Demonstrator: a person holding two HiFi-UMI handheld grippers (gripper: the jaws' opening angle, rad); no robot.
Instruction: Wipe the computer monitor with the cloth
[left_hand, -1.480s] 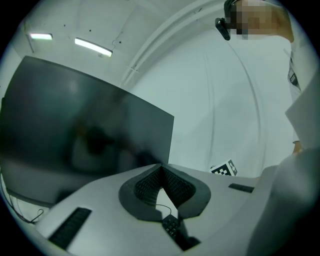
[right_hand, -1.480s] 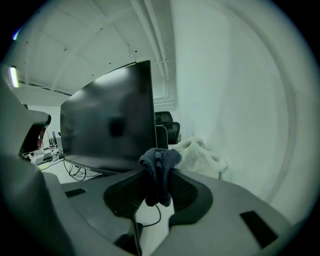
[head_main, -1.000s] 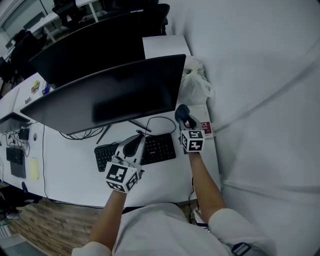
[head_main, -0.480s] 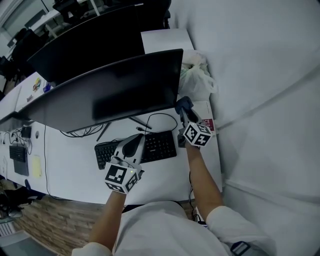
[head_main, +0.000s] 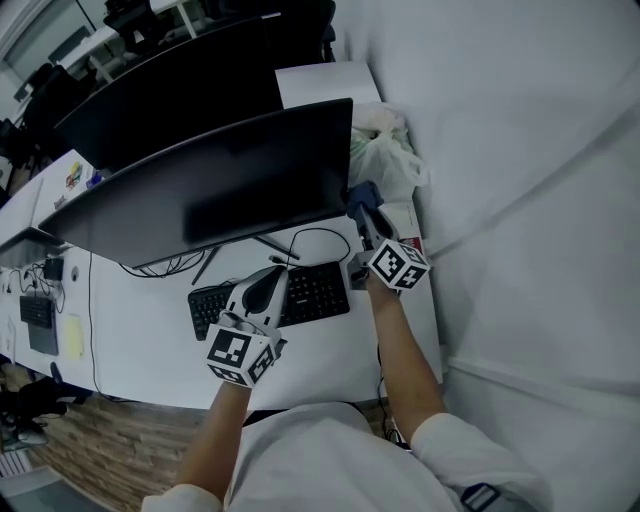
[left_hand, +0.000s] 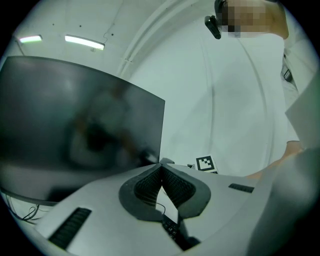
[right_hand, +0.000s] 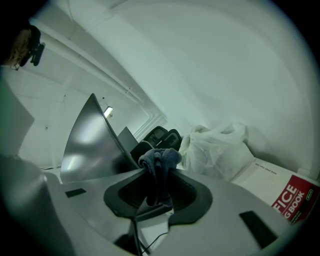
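Dark blue crumpled cloth (right_hand: 159, 161) is gripped in right claw (head_main: 364, 212), just beside wide black curved monitor (head_main: 210, 190), right edge. Left claw (left_hand: 161, 169) is clenched, empty. Wiping is judged barely begun.

The keyboard (head_main: 322, 291) lies before the monitor (head_main: 200, 195), plastic bag (head_main: 388, 160) to its right.

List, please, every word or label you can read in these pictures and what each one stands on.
"FICE" above "G BOOK": on the red cover of the book, both only partly in view.
Small print on the book's white part: too small to read.
Colourful sticker near the head view's left edge: blurred, unreadable.
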